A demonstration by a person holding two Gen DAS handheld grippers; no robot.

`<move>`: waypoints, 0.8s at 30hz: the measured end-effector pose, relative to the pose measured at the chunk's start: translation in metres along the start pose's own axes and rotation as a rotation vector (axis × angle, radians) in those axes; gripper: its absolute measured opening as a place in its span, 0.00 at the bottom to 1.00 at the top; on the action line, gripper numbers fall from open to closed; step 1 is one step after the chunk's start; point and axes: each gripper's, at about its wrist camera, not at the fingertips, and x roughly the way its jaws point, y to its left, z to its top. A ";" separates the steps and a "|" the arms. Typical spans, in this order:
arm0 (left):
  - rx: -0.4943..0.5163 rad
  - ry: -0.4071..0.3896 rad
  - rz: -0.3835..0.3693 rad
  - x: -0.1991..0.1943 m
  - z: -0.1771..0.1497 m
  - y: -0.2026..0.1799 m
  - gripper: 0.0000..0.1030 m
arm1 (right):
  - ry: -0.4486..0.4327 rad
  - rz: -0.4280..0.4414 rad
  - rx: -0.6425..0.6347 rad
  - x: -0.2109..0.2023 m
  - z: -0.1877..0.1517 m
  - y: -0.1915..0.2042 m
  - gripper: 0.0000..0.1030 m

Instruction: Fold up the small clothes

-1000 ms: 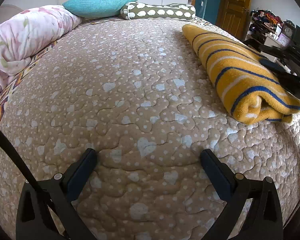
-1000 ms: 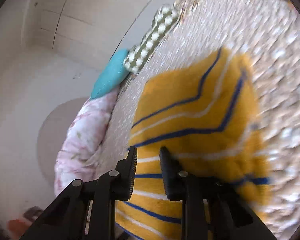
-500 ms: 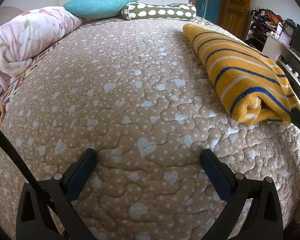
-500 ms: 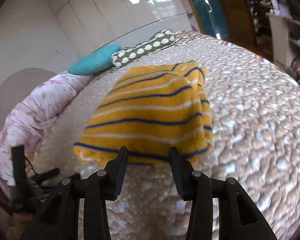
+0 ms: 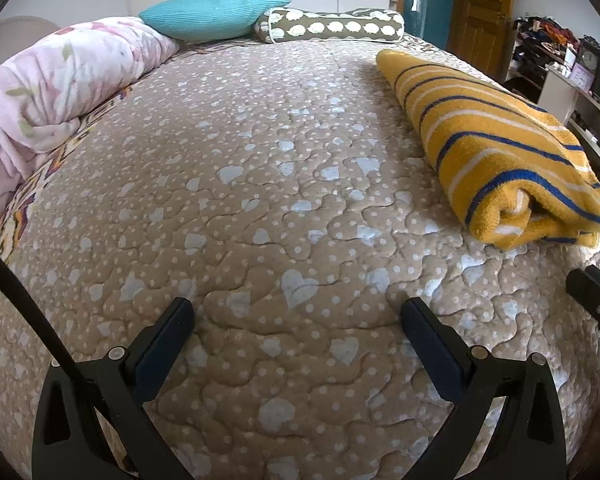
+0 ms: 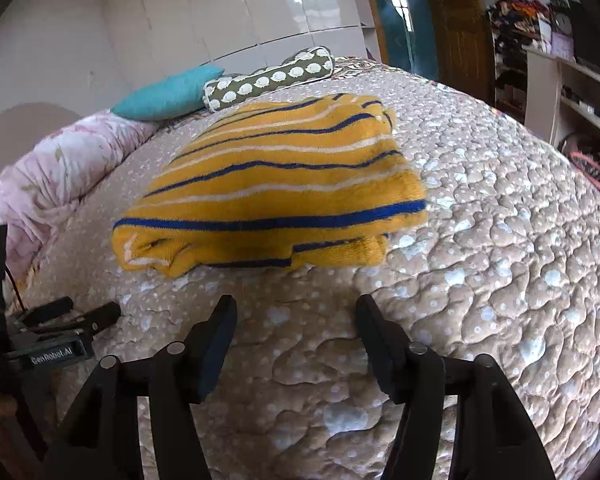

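Note:
A folded yellow garment with blue and white stripes (image 5: 496, 148) lies on the right side of the bed (image 5: 268, 184). It also shows in the right wrist view (image 6: 284, 188), just ahead of my right gripper (image 6: 296, 320), which is open and empty above the quilt. My left gripper (image 5: 296, 316) is open and empty over the bare quilt, left of the garment. The left gripper shows at the left edge of the right wrist view (image 6: 60, 320). The right gripper's tip shows at the right edge of the left wrist view (image 5: 592, 292).
A pink floral duvet (image 5: 52, 92) lies along the bed's left side. A teal pillow (image 5: 212, 14) and a patterned bolster (image 5: 332, 26) lie at the head. Shelves with clutter (image 6: 560, 80) and a wooden door (image 5: 484, 12) stand to the right.
My right gripper has opened, drawn back from the striped garment and levelled out. The garment now lies free on the bed. The left gripper has stayed put.

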 end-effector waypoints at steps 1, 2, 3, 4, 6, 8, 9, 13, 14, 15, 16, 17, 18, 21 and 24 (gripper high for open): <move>-0.002 -0.002 0.009 0.000 0.000 0.000 1.00 | 0.001 -0.012 -0.013 0.000 0.000 0.003 0.67; -0.003 -0.004 0.015 -0.001 -0.001 -0.001 1.00 | 0.002 -0.026 -0.027 0.001 0.000 0.007 0.68; -0.002 -0.008 0.022 -0.001 -0.001 -0.001 1.00 | 0.004 -0.040 -0.042 0.001 -0.002 0.010 0.69; 0.000 -0.009 0.024 -0.002 -0.002 -0.001 1.00 | 0.006 -0.055 -0.057 0.002 -0.002 0.013 0.70; -0.002 -0.009 0.022 -0.001 -0.002 -0.002 1.00 | 0.008 -0.086 -0.082 0.003 -0.004 0.017 0.70; -0.004 -0.008 0.020 -0.001 -0.002 -0.002 1.00 | 0.009 -0.101 -0.090 0.004 -0.004 0.019 0.71; -0.005 -0.008 0.019 -0.001 -0.002 -0.002 1.00 | 0.010 -0.105 -0.091 0.004 -0.004 0.019 0.71; -0.005 -0.009 0.019 -0.001 -0.002 -0.001 1.00 | 0.007 -0.110 -0.086 0.004 -0.004 0.018 0.72; -0.004 -0.008 0.019 -0.001 -0.002 -0.001 1.00 | 0.007 -0.111 -0.087 0.004 -0.003 0.018 0.72; -0.004 -0.008 0.019 -0.001 -0.002 -0.001 1.00 | 0.006 -0.113 -0.088 0.004 -0.003 0.017 0.72; -0.004 -0.008 0.020 -0.001 -0.002 -0.001 1.00 | 0.006 -0.115 -0.089 0.004 -0.004 0.017 0.72; -0.004 -0.008 0.019 -0.001 -0.002 -0.001 1.00 | 0.006 -0.117 -0.090 0.004 -0.004 0.018 0.73; -0.004 -0.008 0.020 -0.001 -0.002 -0.001 1.00 | 0.005 -0.119 -0.091 0.004 -0.004 0.018 0.73; -0.004 -0.009 0.019 -0.001 -0.002 -0.001 1.00 | 0.004 -0.122 -0.093 0.004 -0.004 0.019 0.73; -0.004 -0.009 0.019 -0.001 -0.002 -0.001 1.00 | 0.004 -0.128 -0.096 0.004 -0.005 0.020 0.73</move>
